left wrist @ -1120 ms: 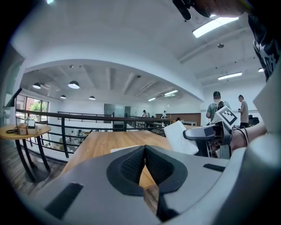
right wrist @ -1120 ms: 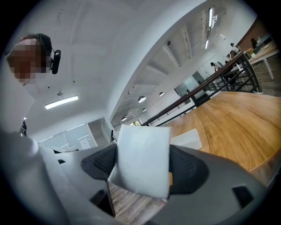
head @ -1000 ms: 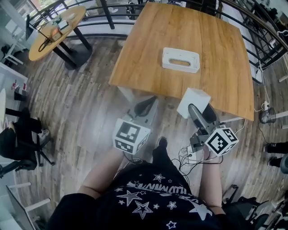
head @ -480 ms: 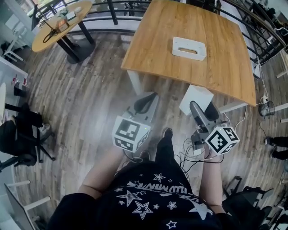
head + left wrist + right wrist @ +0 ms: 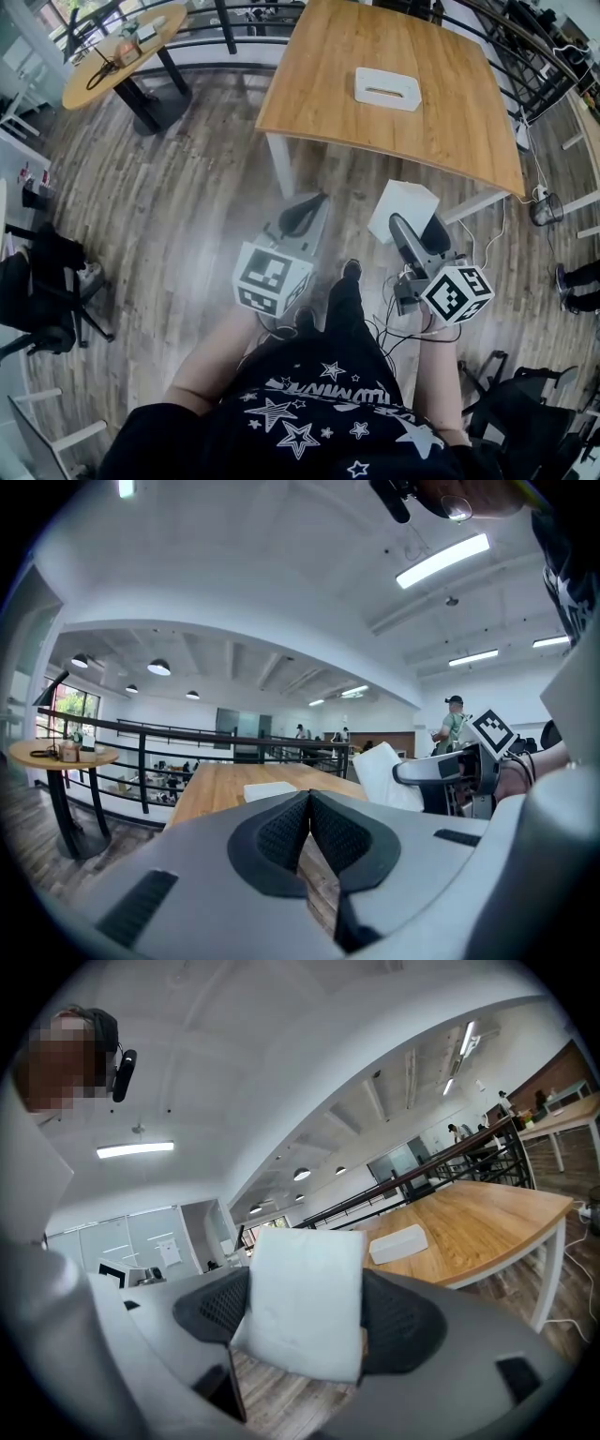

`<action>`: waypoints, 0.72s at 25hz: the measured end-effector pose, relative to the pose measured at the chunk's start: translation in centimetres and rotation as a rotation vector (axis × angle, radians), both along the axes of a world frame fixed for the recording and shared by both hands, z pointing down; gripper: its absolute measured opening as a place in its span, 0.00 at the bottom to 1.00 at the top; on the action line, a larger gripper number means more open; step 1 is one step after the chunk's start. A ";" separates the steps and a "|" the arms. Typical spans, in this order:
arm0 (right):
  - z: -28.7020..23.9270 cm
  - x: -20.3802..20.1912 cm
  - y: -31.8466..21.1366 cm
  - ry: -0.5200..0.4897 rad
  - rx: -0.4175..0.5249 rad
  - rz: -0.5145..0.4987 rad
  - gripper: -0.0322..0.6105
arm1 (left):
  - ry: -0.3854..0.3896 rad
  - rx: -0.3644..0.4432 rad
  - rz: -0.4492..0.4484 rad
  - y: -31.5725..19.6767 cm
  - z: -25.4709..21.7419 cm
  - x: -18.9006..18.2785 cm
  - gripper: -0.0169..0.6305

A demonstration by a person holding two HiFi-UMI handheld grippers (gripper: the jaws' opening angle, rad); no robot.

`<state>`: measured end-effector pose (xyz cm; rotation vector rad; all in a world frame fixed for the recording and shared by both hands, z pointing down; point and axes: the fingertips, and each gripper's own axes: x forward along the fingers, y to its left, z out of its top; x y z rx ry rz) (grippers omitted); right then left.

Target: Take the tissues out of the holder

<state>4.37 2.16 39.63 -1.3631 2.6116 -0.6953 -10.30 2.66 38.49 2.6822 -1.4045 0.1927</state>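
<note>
The white tissue holder lies on the wooden table, its slot facing up; it also shows small in the right gripper view and the left gripper view. My right gripper is shut on a white pack of tissues, held off the table over the floor; the pack fills the space between the black pads. My left gripper is shut with nothing in it, its pads pressed together, also over the floor.
A round wooden table with small items stands at the far left. A black railing runs behind both tables. Cables trail on the plank floor by the person's feet. A dark chair sits at the left edge.
The person has stepped back from the table, so the table and holder sit farther away. Both grippers keep their places before the body, the right one still holding the tissues.
</note>
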 end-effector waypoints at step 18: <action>-1.9 3.1 5.3 0.048 0.047 0.010 0.63 | 0.007 0.019 0.013 4.1 -0.8 3.1 0.04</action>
